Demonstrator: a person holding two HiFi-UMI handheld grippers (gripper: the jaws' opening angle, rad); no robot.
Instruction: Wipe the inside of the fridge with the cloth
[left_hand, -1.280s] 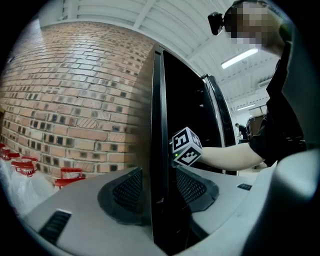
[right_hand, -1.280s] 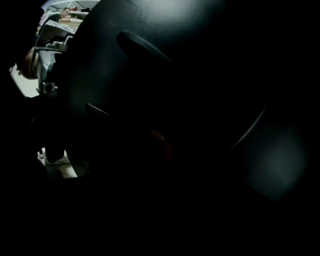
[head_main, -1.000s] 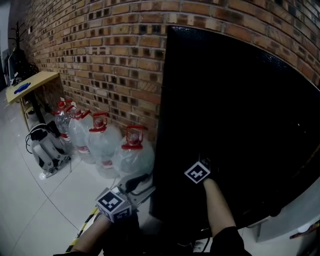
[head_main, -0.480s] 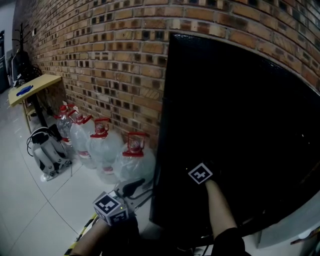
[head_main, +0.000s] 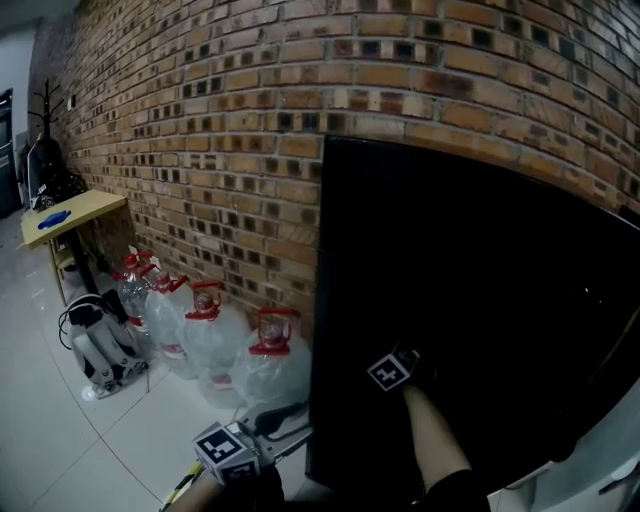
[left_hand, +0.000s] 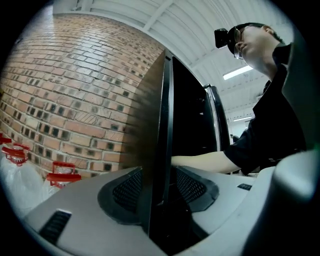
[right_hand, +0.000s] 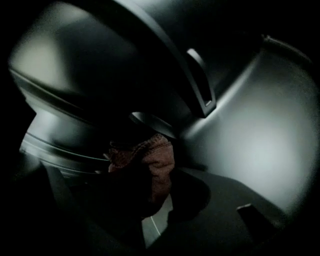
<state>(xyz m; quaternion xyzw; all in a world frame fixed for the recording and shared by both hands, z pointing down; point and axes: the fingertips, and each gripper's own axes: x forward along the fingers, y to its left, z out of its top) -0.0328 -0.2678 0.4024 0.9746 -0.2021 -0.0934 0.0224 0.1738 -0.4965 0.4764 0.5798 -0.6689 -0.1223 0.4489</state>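
Note:
The black fridge door (head_main: 470, 300) stands open and fills the right of the head view. My left gripper (head_main: 298, 420), with its marker cube (head_main: 228, 448), is clamped on the door's thin edge (left_hand: 162, 125); in the left gripper view one pad (left_hand: 129, 187) sits on each side of that edge. My right gripper's marker cube (head_main: 392, 370) shows against the dark; its jaws are lost in the dark there. In the right gripper view the right gripper (right_hand: 150, 200) is shut on a reddish-brown cloth (right_hand: 152, 160), which bunches against the fridge's dim inner surface (right_hand: 260, 150).
Several large water bottles with red caps (head_main: 210, 340) stand on the tiled floor against the brick wall (head_main: 250, 120), left of the door. A white and black bag (head_main: 95, 345) and a wooden table (head_main: 75, 215) are farther left. A moulded ledge (right_hand: 200, 82) juts inside the fridge.
The head view has tilted up, showing more brick wall. My right gripper has shifted a little inside the fridge with the cloth. The left gripper stays on the door edge.

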